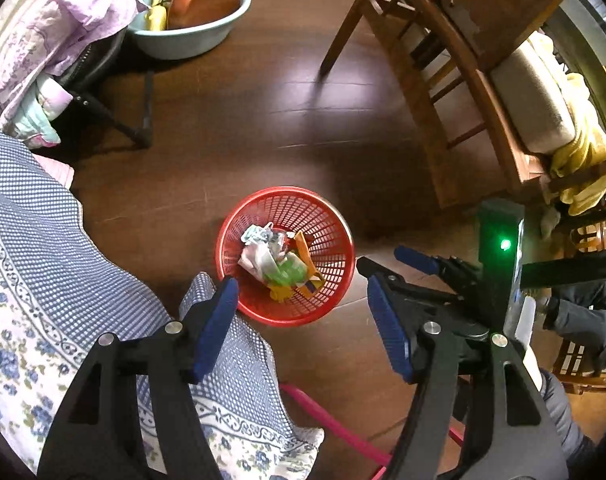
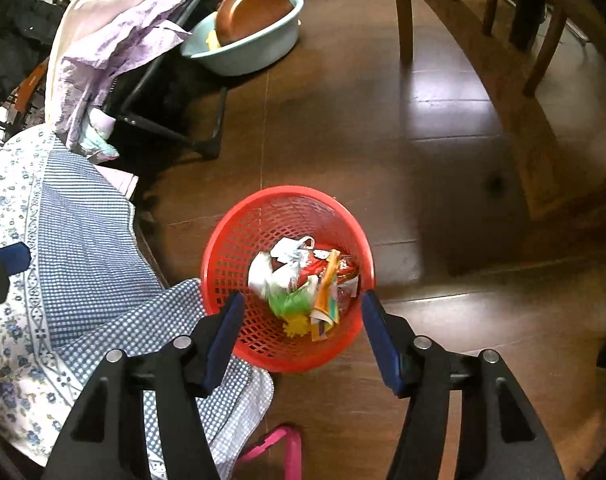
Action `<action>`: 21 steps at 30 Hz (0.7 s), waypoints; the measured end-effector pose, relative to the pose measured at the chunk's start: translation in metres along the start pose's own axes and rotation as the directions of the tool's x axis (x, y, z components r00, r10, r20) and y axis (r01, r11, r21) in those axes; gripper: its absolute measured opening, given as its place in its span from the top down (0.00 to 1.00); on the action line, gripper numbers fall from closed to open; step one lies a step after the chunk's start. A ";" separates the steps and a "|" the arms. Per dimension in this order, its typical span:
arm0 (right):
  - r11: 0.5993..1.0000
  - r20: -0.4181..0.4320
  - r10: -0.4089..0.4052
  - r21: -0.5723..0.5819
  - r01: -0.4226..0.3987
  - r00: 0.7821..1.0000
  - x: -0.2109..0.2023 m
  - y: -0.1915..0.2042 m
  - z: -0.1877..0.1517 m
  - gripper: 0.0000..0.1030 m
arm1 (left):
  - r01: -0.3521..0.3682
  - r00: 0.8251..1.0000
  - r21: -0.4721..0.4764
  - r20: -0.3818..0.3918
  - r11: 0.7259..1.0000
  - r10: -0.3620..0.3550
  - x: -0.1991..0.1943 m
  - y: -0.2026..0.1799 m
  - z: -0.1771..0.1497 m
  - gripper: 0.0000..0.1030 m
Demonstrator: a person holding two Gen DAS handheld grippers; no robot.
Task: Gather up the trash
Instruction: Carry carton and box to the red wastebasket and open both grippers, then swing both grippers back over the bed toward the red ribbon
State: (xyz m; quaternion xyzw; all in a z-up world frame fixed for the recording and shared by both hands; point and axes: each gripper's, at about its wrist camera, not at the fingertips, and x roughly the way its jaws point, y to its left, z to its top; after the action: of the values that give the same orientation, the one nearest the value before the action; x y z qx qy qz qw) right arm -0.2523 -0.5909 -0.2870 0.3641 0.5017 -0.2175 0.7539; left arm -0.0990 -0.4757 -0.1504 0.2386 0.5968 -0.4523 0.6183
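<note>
Blue-padded left gripper (image 1: 307, 324) and right gripper (image 2: 301, 336): I am holding both spread, empty. Red perforated plastic basket (image 2: 239, 236), frame centre, carrying light, crushable wrappers (image 2: 299, 280); stiff rim is offering the best hold.

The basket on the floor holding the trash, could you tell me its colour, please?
Red, with a lattice wall; the basket shows best in the right wrist view.

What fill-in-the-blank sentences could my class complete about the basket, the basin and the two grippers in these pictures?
1. The trash lies inside a ____ mesh basket on the floor.
2. The jaws of the left gripper and right gripper stand ____, holding nothing.
3. The brown pan rests in a pale blue ____.
4. The basket stands beside a blue checked ____.

Missing words: red; open; basin; cloth
</note>
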 end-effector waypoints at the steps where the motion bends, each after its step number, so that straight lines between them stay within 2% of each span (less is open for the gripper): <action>1: 1.000 0.010 -0.006 -0.011 0.006 1.000 -0.007 0.003 0.001 0.42 | -0.001 1.000 -0.001 0.010 1.000 0.001 -0.005 0.000 -0.002 0.36; 7: 0.998 0.070 -0.007 -0.057 0.011 0.998 -0.040 0.024 0.009 0.40 | -0.018 0.991 -0.020 0.135 1.000 0.020 -0.053 -0.001 -0.006 0.35; 12: 0.993 0.130 0.007 -0.119 0.009 0.991 -0.071 0.054 0.014 0.35 | -0.062 0.973 -0.038 0.219 0.997 0.069 -0.098 0.010 -0.019 0.31; 16: 0.986 0.157 0.037 -0.167 -0.010 0.987 -0.090 0.080 0.016 0.34 | -0.081 0.956 -0.095 0.275 0.992 0.104 -0.135 0.034 -0.036 0.30; 19: 0.977 0.168 0.061 -0.214 -0.024 0.984 -0.103 0.105 0.015 0.33 | -0.114 0.936 -0.158 0.315 0.981 0.159 -0.161 0.058 -0.055 0.30; 21: 0.968 0.175 0.074 -0.250 -0.029 0.982 -0.111 0.126 0.013 0.29 | -0.136 0.924 -0.190 0.329 0.972 0.194 -0.174 0.072 -0.066 0.29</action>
State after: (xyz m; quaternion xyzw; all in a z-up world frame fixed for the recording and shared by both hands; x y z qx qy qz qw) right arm -0.2016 -0.5249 -0.1406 0.2591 0.4440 -0.1663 0.8415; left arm -0.0520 -0.3383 -0.0132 0.1535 0.4917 -0.3829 0.7669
